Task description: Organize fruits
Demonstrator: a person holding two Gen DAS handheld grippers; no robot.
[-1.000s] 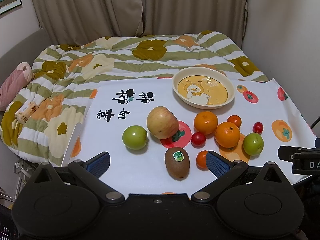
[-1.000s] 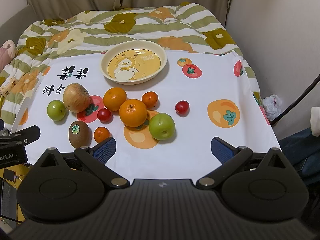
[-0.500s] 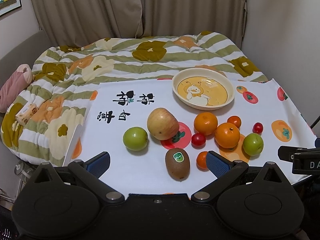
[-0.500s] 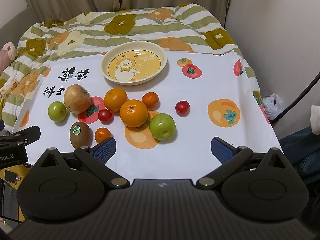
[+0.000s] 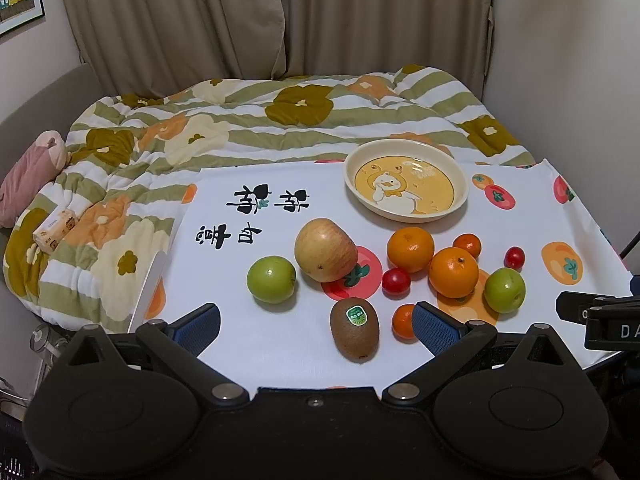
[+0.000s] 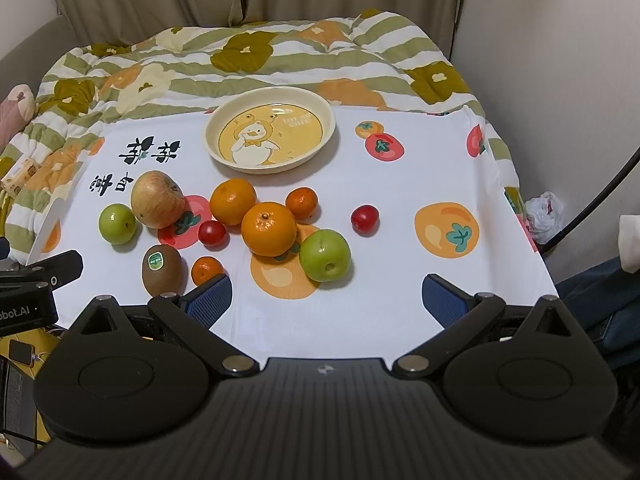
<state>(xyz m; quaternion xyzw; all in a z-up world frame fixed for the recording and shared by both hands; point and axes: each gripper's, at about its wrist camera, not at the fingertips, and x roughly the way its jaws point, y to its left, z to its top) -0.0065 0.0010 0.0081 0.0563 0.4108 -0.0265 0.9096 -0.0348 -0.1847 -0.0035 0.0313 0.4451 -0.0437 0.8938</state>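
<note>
A bed with a flowered, striped quilt [image 5: 248,128] fills the far part of both views, and a white cloth [image 6: 400,184] printed with fruit pictures and black lettering lies over its near end. At the back of the cloth sits a cream plate [image 6: 328,128] with a duck drawn on it, holding nothing.

The fruit lies loose in front of the plate. Largest is the reddish apple [image 5: 325,255], just beside a green apple [image 5: 271,279] on its left. Two oranges [image 6: 269,229] touch each other in the middle, and a second green apple [image 6: 325,255] rests against the nearer orange. The kiwi [image 5: 354,329] (green sticker up) lies closest to the left gripper [image 5: 316,322], just beside a small mandarin [image 6: 206,270]; another mandarin [image 6: 301,202] sits behind the oranges. One cherry tomato [image 6: 212,233] is between the reddish apple and the oranges, the other [image 6: 365,218] stands apart to the right.

The left gripper's fingers [image 5: 198,322] are spread wide above the near edge of the cloth, holding nothing. The right gripper [image 6: 326,300] is likewise spread and empty, its left finger [image 6: 210,298] overlapping the small mandarin in the view; whether they touch I cannot tell.
</note>
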